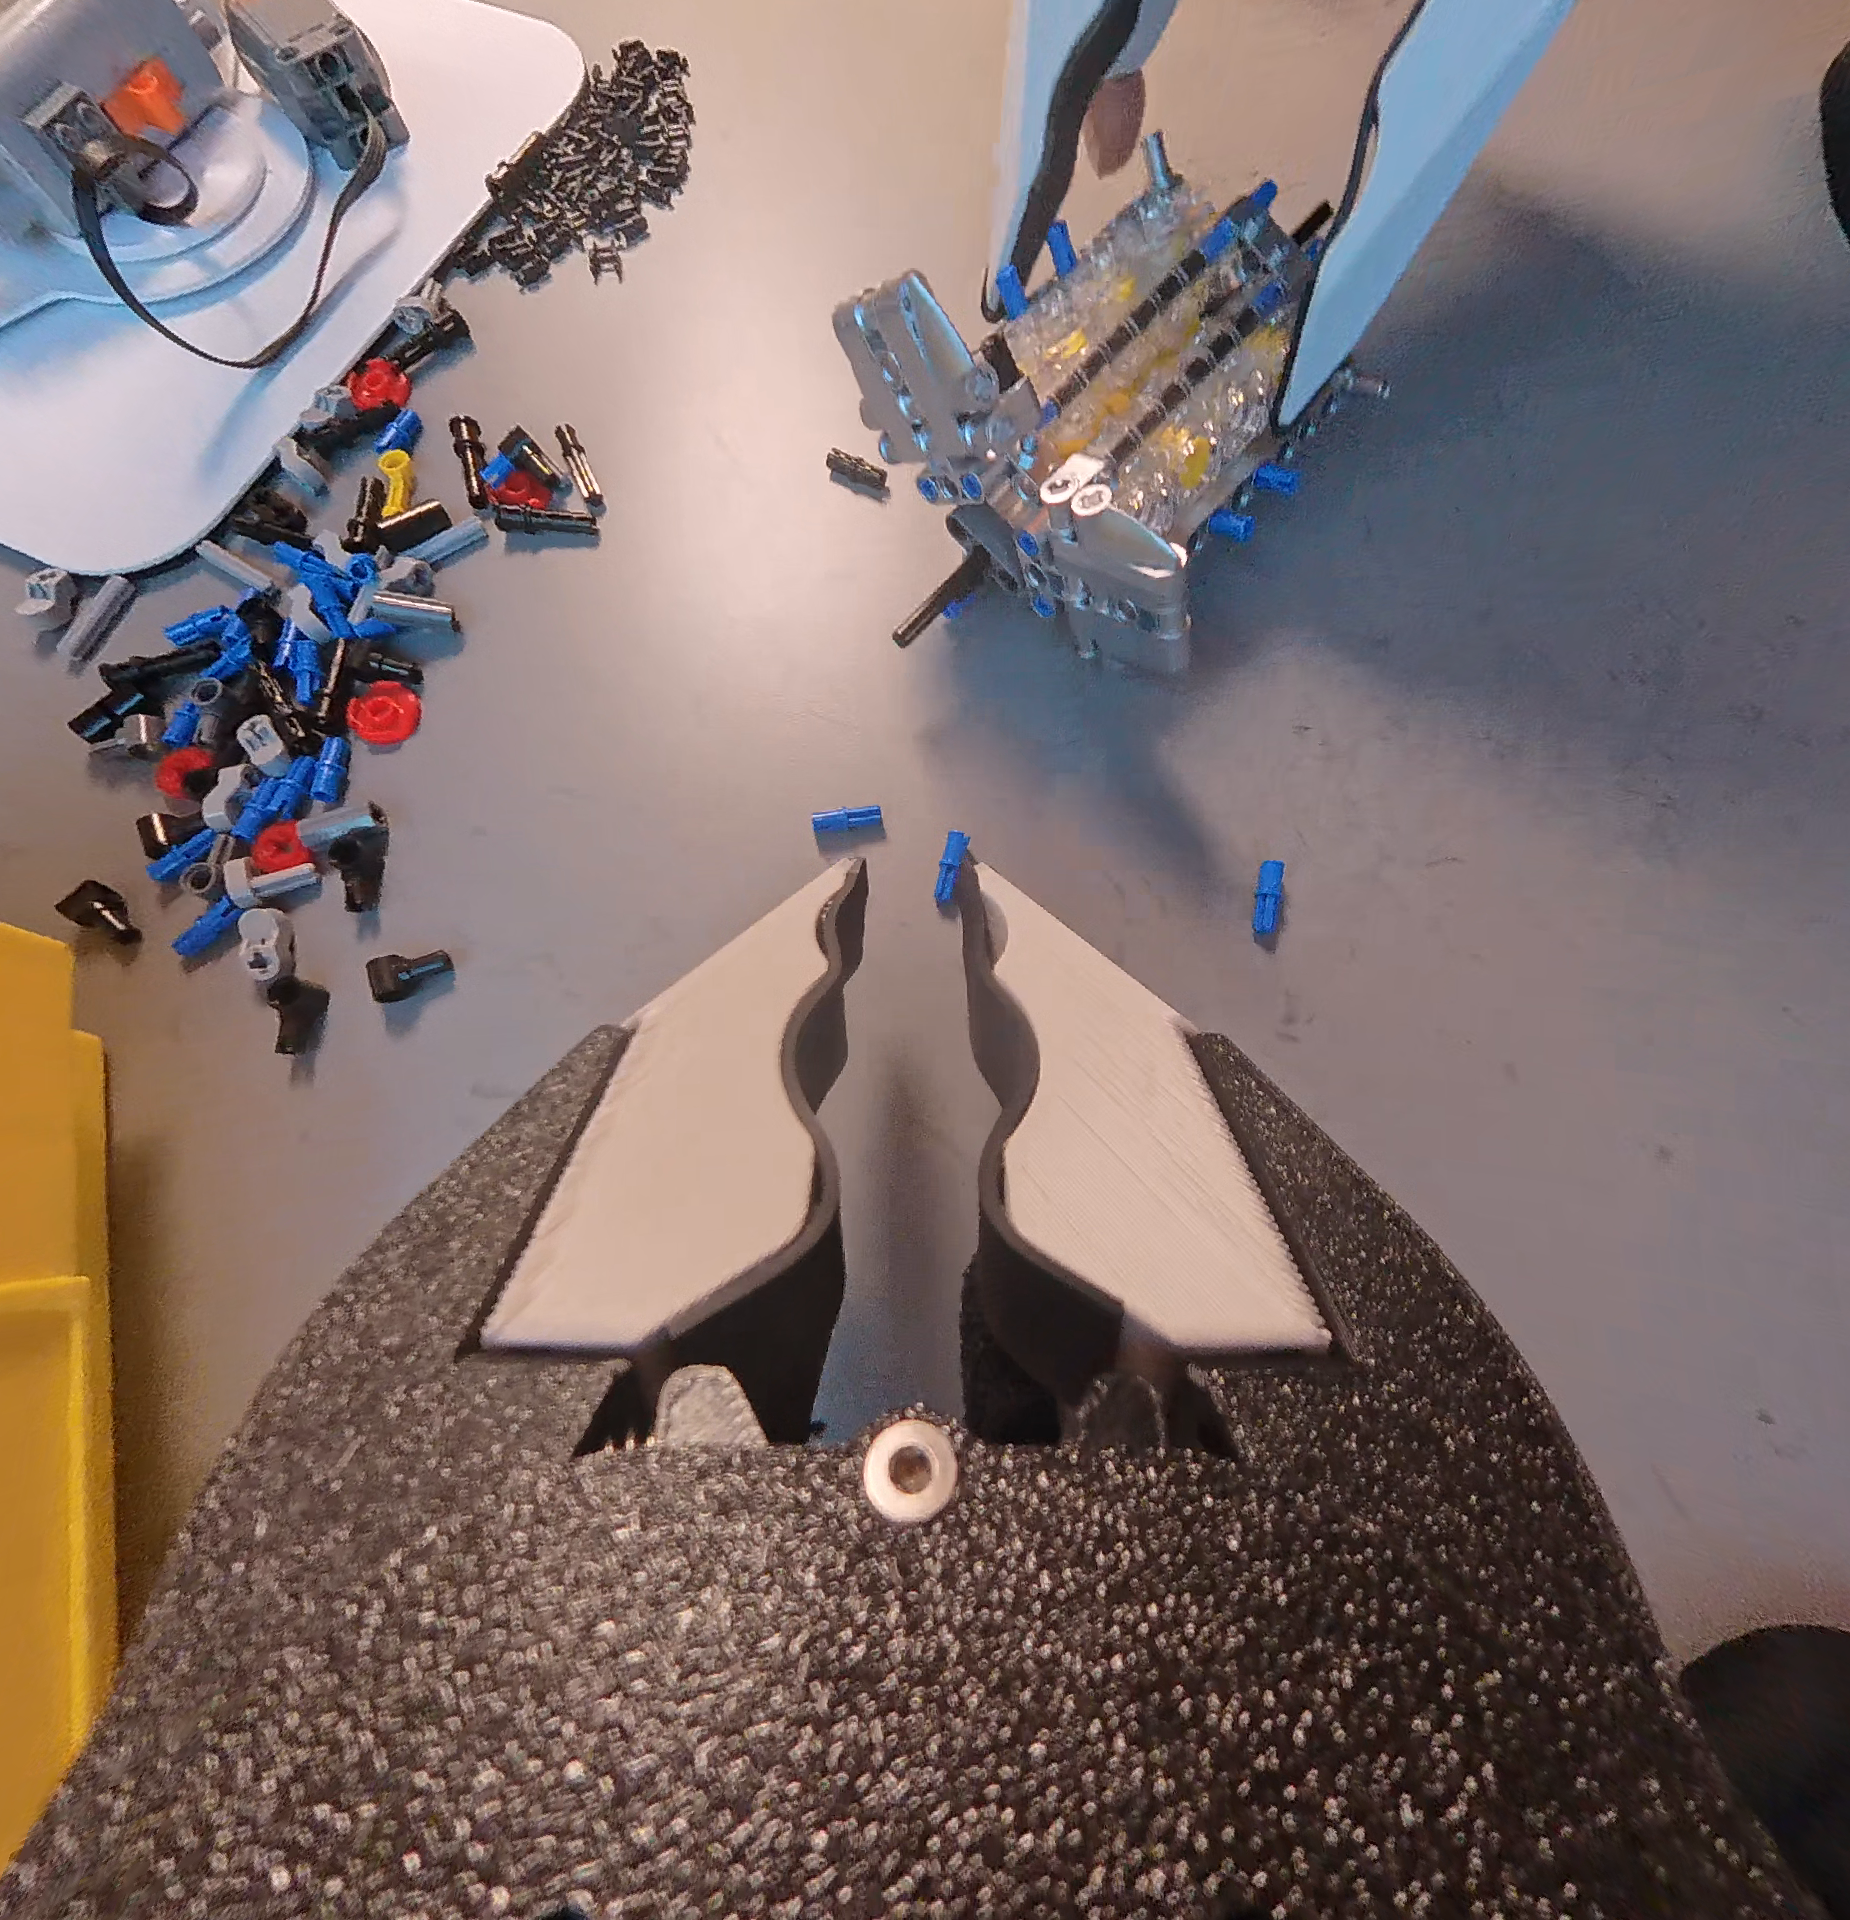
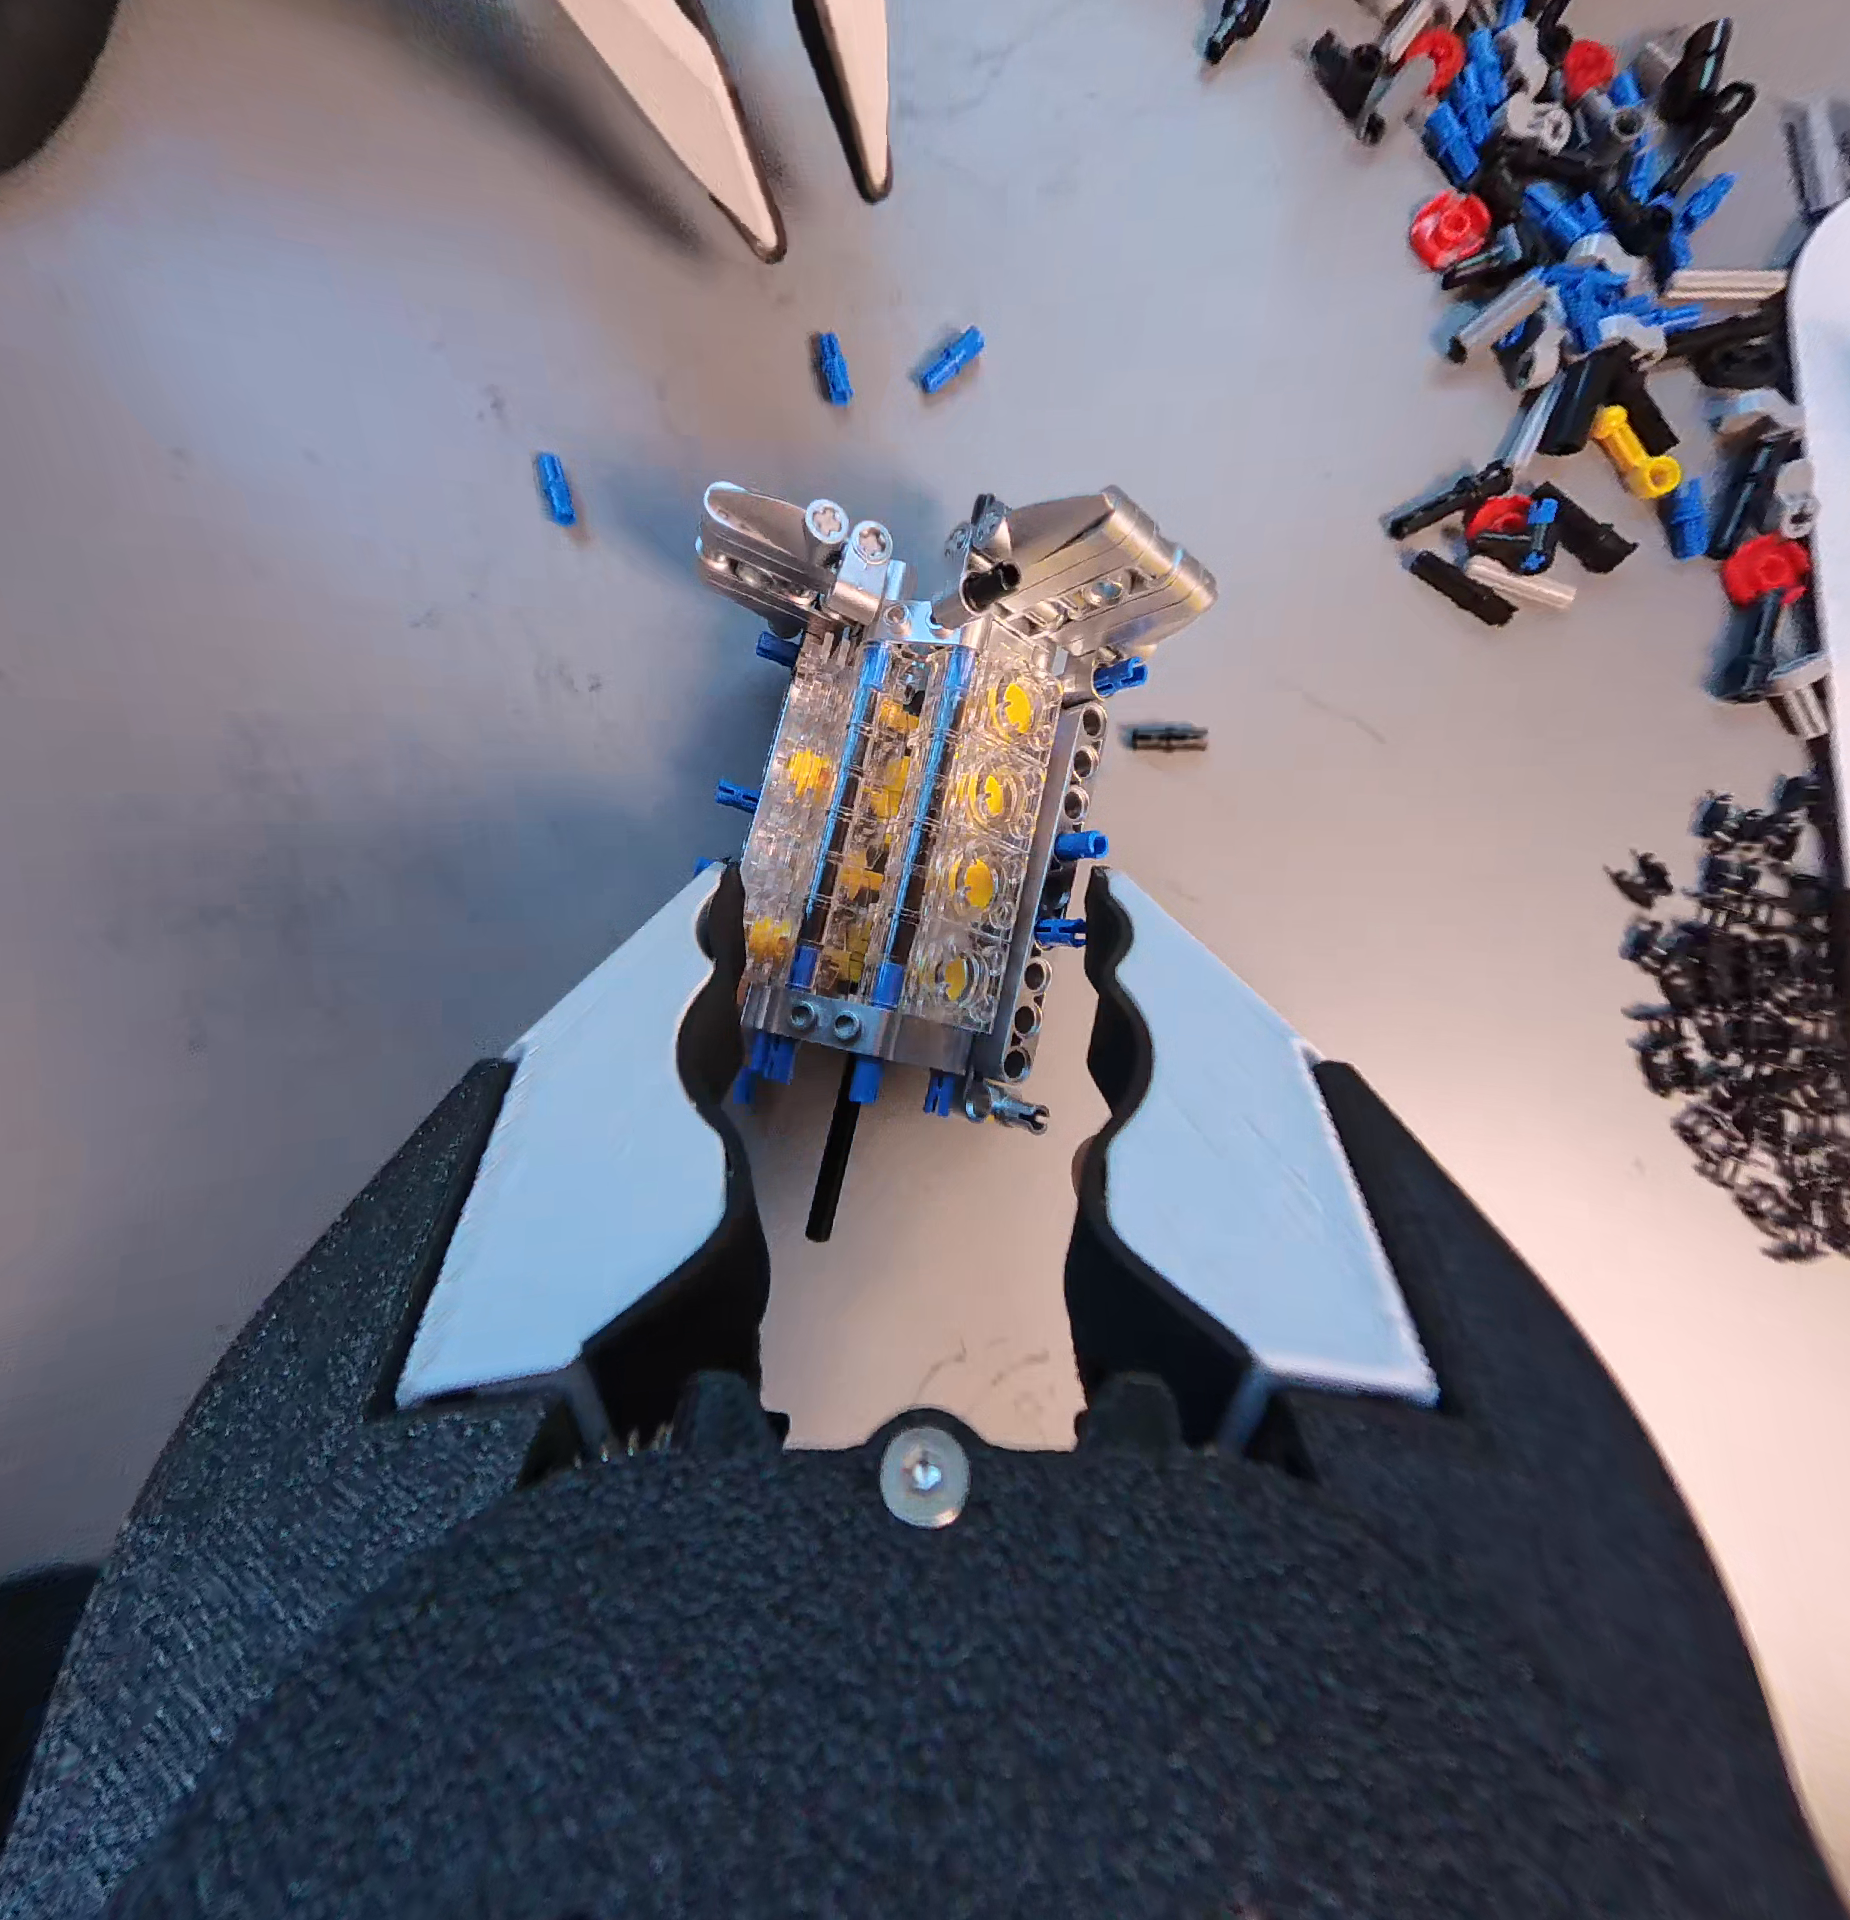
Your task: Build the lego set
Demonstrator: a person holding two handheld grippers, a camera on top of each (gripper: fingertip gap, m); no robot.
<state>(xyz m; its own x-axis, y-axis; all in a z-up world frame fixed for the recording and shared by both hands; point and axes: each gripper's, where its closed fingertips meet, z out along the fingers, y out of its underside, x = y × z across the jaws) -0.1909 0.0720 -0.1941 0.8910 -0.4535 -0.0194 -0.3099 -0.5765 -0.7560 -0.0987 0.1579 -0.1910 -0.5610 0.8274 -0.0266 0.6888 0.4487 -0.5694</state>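
R gripper [image 2: 905, 894] jaws apart astride brick model [image 2: 900, 821]; L gripper [image 1: 913, 868] jaws apart nr blue pins [image 1: 952, 864]

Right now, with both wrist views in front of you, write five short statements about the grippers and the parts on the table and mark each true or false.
1. The right gripper straddles the brick model with its fingers spread. True.
2. The left gripper holds a red round piece. False: its narrowly parted jaws are empty, and its tips sit by two loose blue pins.
3. Three blue pins lie loose near the left gripper; the third lies off to one side. True.
4. The model is built wholly of red bricks. False: it is clear, grey and yellow with blue pins.
5. A yellow bin shows at the edge of the left wrist view. True.
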